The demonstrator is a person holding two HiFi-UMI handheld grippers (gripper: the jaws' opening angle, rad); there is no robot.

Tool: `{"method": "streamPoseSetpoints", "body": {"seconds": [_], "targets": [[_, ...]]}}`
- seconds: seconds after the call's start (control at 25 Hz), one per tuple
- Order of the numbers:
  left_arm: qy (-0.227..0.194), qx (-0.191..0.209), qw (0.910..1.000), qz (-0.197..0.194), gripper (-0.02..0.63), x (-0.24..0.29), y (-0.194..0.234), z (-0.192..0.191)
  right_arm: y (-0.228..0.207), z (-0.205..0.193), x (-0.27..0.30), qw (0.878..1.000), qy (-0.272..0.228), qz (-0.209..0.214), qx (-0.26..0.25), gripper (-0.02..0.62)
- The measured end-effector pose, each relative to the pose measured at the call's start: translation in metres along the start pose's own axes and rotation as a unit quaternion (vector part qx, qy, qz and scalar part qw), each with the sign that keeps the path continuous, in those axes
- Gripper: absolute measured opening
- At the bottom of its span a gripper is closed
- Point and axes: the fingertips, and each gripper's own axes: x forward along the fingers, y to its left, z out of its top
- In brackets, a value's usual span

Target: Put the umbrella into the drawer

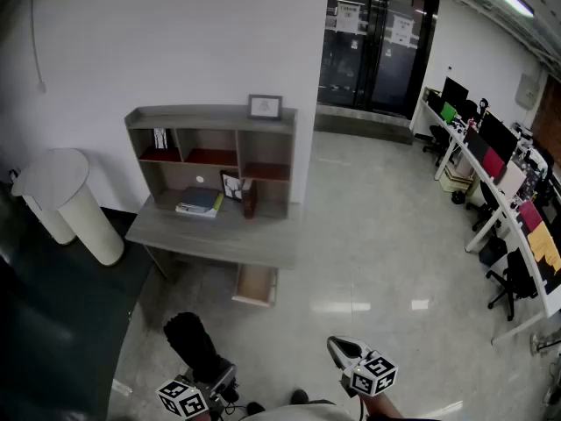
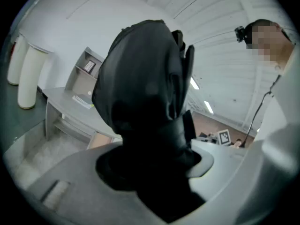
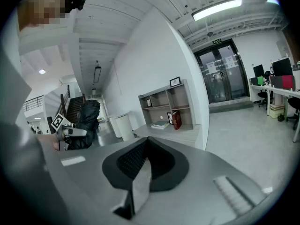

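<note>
In its own view alone, right gripper (image 3: 144,146) closed.

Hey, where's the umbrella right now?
The umbrella is clamped in the left gripper, at the bottom left of the head view, well short of the desk and its open drawer.

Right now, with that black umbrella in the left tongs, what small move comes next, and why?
Probably carry the umbrella forward toward the desk. The left tongs grip it and the drawer beneath stands pulled out, but a stretch of floor separates them.
</note>
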Motion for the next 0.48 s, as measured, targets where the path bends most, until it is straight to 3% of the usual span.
{"method": "streamPoseSetpoints", "body": {"seconds": [0.48], "targets": [[0.007,0.003,1.0000,-0.006,0.244,0.0017,-0.0068,-0.0068,-0.0007,-0.0042,-0.0082,1.000,0.000,-0.001,0.000,0.005]]}}
